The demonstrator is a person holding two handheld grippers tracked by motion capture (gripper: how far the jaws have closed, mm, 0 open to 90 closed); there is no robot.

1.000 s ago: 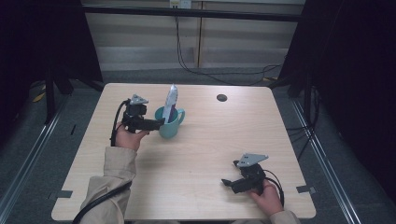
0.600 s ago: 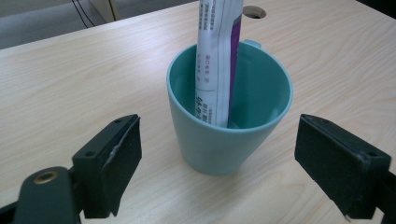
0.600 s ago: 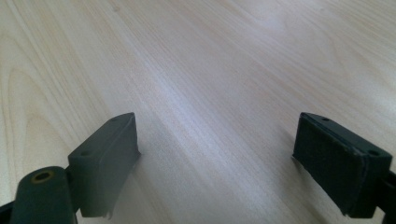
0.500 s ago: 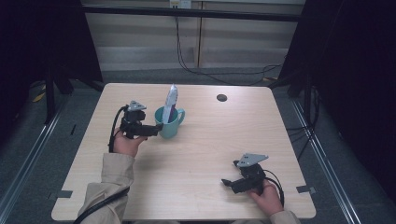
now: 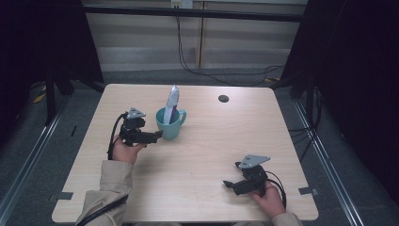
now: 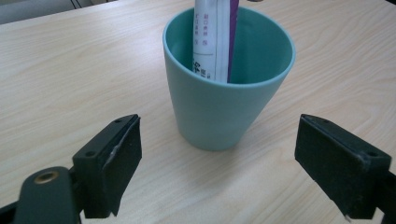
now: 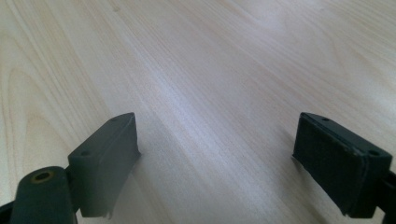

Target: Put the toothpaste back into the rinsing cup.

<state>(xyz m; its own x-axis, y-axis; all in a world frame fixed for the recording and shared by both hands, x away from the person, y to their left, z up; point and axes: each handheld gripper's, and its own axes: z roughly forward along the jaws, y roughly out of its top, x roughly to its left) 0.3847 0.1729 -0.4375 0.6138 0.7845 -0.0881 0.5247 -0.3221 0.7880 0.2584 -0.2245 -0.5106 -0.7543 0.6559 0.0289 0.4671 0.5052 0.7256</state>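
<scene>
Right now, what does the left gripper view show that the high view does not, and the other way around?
Left gripper view alone: small print on the white and purple tube, the inside wall of the teal cup, and the gap between the open left tongs. High view alone: the cup's handle, the right tongs near the table's front edge, both forearms, the dark round hole in the table. Both share: cup, tube, wooden table.

This looks like a lab or recording booth rather than a home. A pale, wood-grain square table (image 5: 197, 155) with a round cable hole (image 5: 223, 98) stands on grey carpet floor (image 5: 56, 141), flanked by black curtains (image 5: 357, 70). Black cables (image 5: 188, 66) hang against a beige panelled back wall (image 5: 141, 42), and metal floor rails (image 5: 28, 165) run along both sides.
</scene>
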